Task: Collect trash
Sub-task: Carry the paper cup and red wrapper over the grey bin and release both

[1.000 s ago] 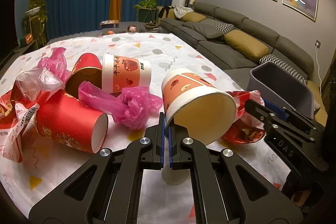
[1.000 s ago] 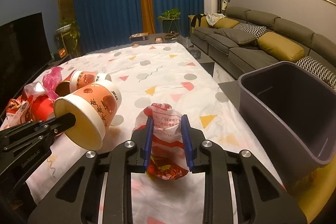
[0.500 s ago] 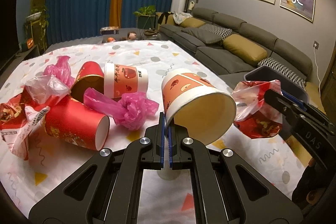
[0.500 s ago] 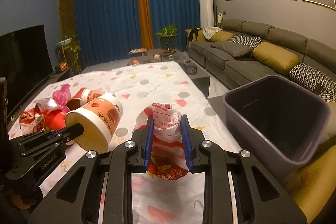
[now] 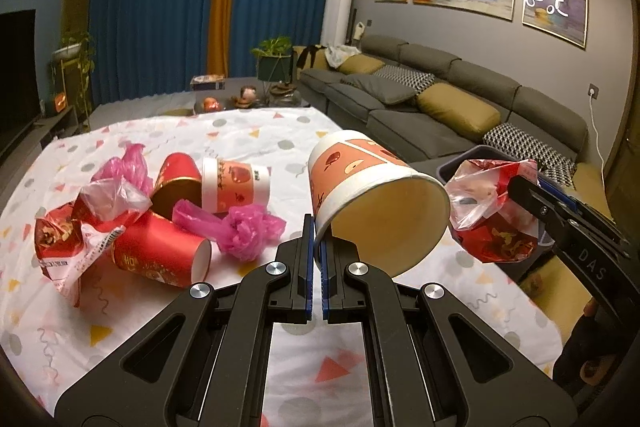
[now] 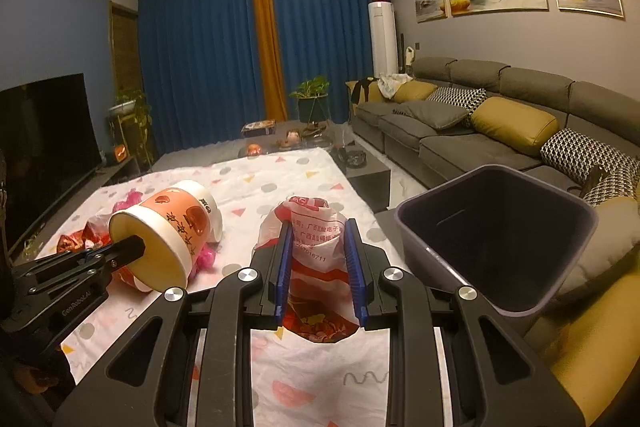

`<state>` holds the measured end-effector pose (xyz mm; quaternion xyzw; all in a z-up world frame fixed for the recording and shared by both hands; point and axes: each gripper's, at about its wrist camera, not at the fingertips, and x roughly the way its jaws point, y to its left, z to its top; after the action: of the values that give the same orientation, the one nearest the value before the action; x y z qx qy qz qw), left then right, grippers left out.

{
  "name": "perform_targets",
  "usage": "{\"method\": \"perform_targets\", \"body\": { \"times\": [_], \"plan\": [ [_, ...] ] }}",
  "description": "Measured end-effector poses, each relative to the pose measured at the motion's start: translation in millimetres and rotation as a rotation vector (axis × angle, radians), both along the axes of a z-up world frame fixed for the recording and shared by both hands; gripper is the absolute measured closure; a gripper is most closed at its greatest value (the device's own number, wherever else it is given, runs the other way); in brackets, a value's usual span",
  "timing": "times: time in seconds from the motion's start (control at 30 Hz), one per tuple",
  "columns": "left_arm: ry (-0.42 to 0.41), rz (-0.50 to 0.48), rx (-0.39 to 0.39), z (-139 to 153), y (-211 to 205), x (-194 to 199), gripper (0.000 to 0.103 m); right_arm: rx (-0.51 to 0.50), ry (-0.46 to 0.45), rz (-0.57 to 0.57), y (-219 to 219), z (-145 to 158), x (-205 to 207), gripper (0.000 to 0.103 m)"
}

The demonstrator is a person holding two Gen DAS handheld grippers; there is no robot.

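Above table, left claw (image 5: 316, 231) still clenched on paper cup (image 5: 376, 199); right claw (image 6: 320, 247) grasping snack wrapper (image 6: 316, 251), risen nearer bin (image 6: 496, 239).

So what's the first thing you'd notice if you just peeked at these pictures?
Probably the big orange paper cup, held up sideways by its rim in the left gripper, open mouth facing the camera. Next, the crinkly red and white plastic bag squeezed in the right gripper, beside the dark trash bin. Behind, red cups and pink bags litter the tablecloth.
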<state>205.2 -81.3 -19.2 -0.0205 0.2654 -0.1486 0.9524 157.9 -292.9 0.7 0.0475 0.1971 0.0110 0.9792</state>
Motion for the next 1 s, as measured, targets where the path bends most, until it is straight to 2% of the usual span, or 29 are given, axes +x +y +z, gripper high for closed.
{"method": "perform_targets", "body": {
  "times": [0.37, 1.0],
  "plan": [
    [-0.021, -0.046, 0.016, 12.3, -35.1, -5.5, 0.101, 0.013, -0.037, -0.049, -29.1, 9.4, -14.1, 0.077],
    [-0.047, -0.208, 0.016, 21.0, -138.2, 13.3, 0.101, 0.002, -0.06, -0.21, -94.3, 5.6, -17.9, 0.077]
  ]
}}
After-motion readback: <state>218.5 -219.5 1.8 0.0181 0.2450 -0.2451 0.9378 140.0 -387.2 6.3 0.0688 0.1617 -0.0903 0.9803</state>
